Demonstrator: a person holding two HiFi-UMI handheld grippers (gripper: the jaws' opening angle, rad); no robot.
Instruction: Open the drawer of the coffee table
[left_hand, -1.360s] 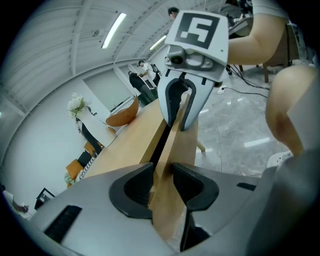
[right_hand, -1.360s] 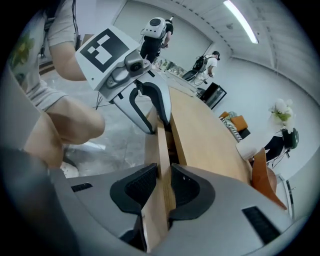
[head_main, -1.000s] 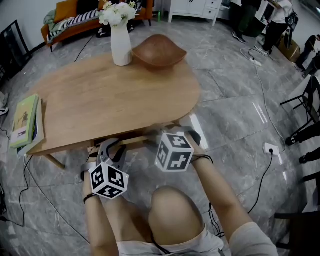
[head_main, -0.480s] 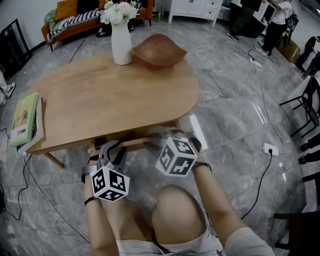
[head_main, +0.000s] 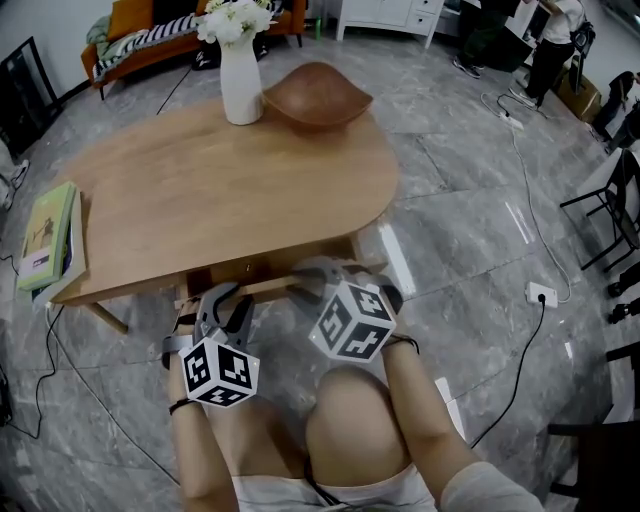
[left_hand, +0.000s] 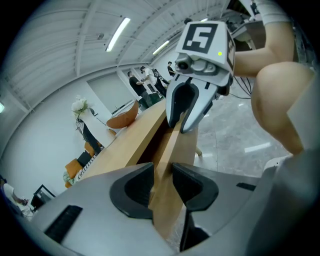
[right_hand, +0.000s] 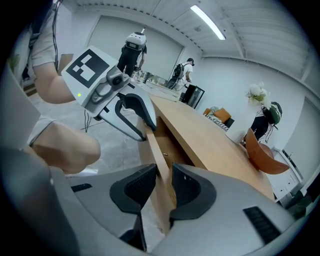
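Observation:
The oval wooden coffee table (head_main: 220, 190) has its drawer a little way out at the near edge. The drawer front (head_main: 270, 287) is a thin wooden panel. My left gripper (head_main: 222, 305) grips its left part, and the panel (left_hand: 167, 150) stands between the pads of that gripper (left_hand: 162, 182). My right gripper (head_main: 318, 275) straddles the right part. Its jaws are opening, and the panel (right_hand: 159, 150) still lies against both pads of that gripper (right_hand: 164, 187). Each gripper view shows the other gripper further along the panel: the right gripper (left_hand: 187, 107) and the left gripper (right_hand: 140, 120).
A white vase of flowers (head_main: 240, 85) and a wooden bowl (head_main: 315, 95) stand at the table's far end, books (head_main: 48, 240) at its left end. My knee (head_main: 350, 440) is just behind the grippers. Cables and a power strip (head_main: 541, 296) lie on the grey floor.
The drawer has slid out a little toward me, with both grippers on its front. The right gripper's marker cube has rolled slightly.

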